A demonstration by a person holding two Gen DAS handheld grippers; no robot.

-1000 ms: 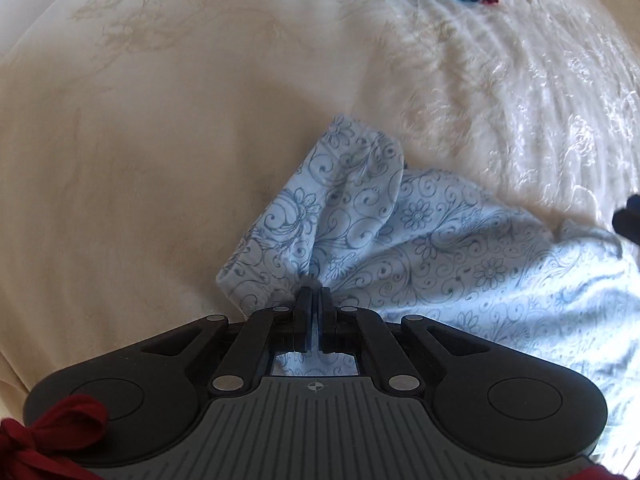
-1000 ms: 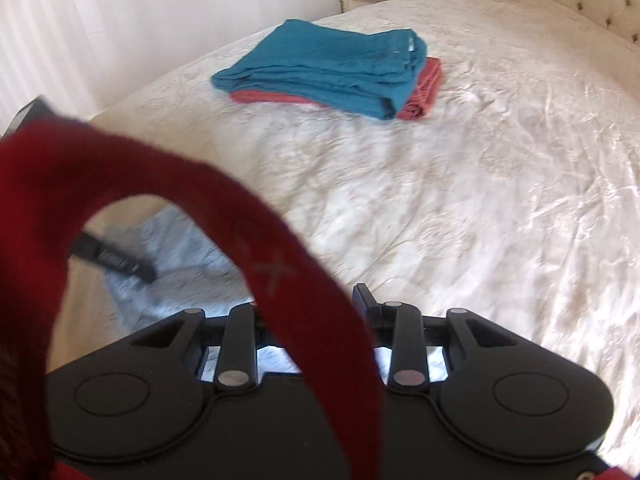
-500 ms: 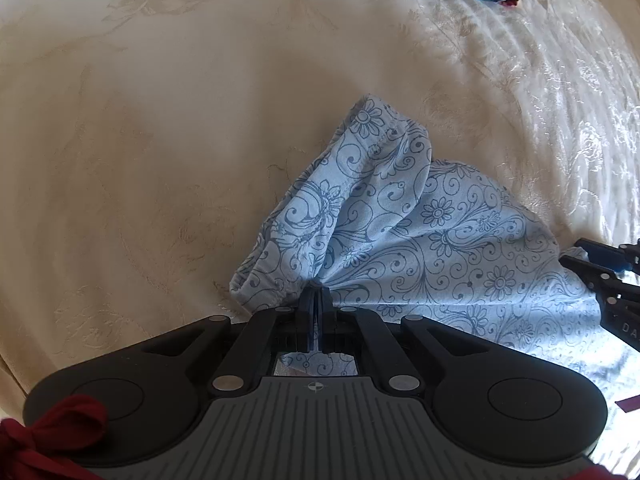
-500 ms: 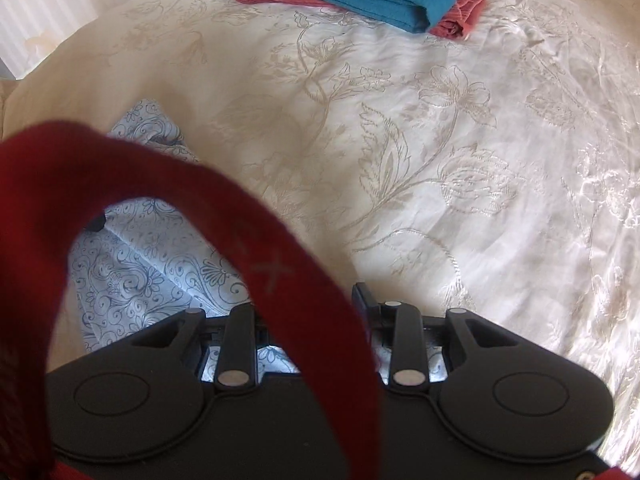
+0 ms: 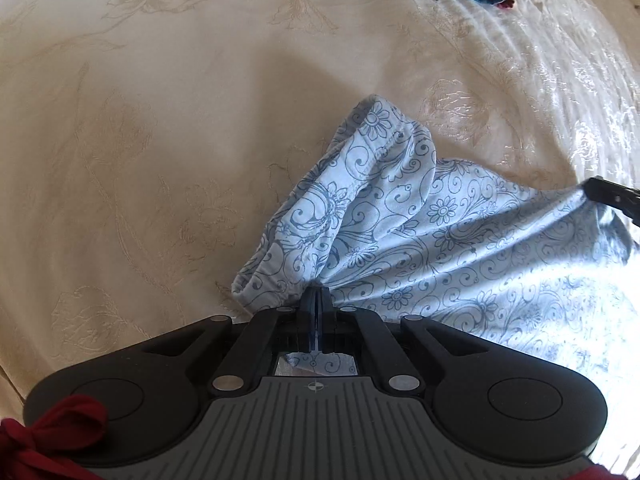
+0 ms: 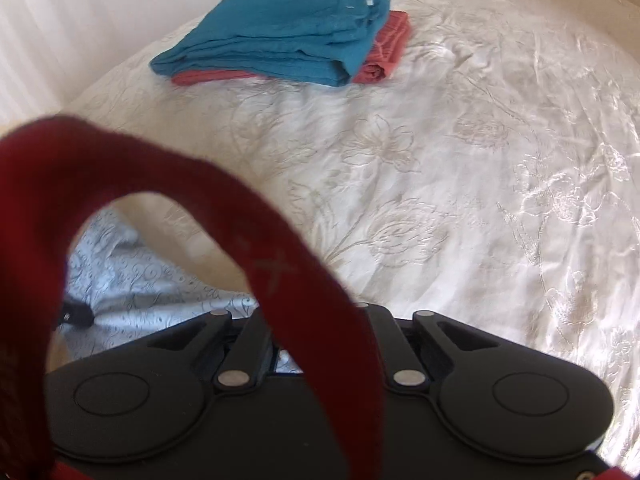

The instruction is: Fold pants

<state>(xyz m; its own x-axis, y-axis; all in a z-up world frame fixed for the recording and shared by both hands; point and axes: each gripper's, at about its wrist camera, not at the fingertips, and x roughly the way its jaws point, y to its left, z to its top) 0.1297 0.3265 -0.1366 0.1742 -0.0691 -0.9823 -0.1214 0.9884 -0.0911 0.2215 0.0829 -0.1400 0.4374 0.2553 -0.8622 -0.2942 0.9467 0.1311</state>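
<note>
Pale blue floral pants (image 5: 420, 232) bunched near on cream bedspread (image 5: 160, 140), left gripper (image 5: 316, 294) clamped tight on their fabric, right gripper (image 5: 610, 196) closing on fabric at right, only right view shows whole folded teal (image 6: 280, 36) and coral (image 6: 386, 46) stack far, red strap (image 6: 256, 248) hiding its fingers.

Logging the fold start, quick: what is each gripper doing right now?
Left gripper: shut on the blue floral pants.
Right gripper: jaws closing, fabric edge between them.

Pale-blue swirl-and-flower pants (image 5: 420, 232), cream embroidered bedspread (image 5: 160, 140), teal folded garment (image 6: 280, 36).
</note>
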